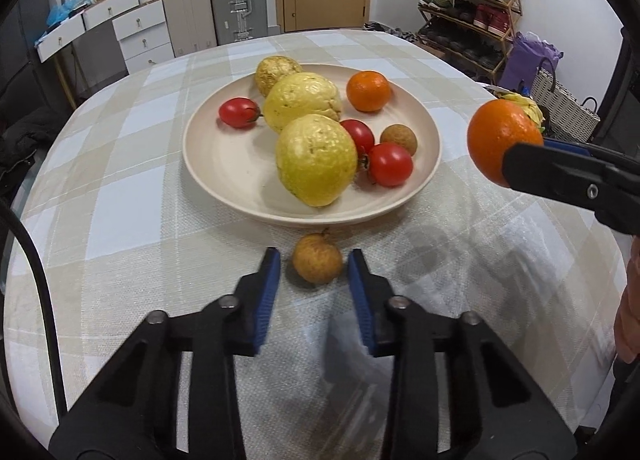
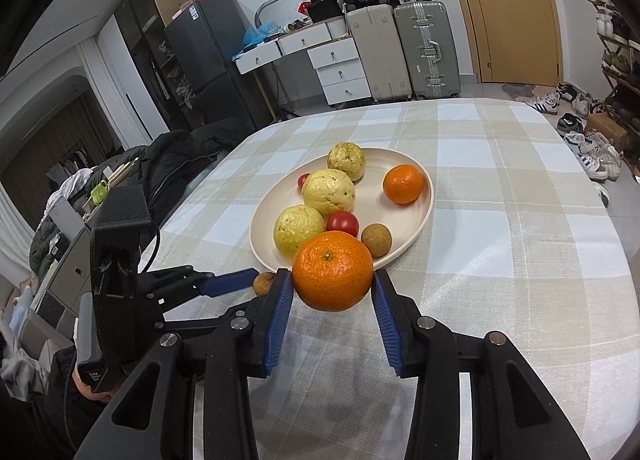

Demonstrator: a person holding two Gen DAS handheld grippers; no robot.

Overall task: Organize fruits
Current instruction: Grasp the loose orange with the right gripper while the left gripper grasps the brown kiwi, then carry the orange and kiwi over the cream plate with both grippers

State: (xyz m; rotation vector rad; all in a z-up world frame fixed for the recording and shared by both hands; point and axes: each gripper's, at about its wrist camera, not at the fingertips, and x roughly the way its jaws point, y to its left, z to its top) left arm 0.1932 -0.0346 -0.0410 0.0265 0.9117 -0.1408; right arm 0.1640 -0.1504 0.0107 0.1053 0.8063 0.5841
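Right gripper clamps an orange beside the plate rim; left gripper straddles a longan, unclosed.

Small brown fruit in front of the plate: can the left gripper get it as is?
Probably yes. The left gripper is open with the small brown fruit lying on the tablecloth between its fingers, nothing between them. The plate sits just beyond.

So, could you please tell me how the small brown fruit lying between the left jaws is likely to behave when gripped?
The small brown fruit looks round, so it may roll on the tablecloth if nudged. Its skin seems rough and dry, probably not slippery. It is small, so likely light.
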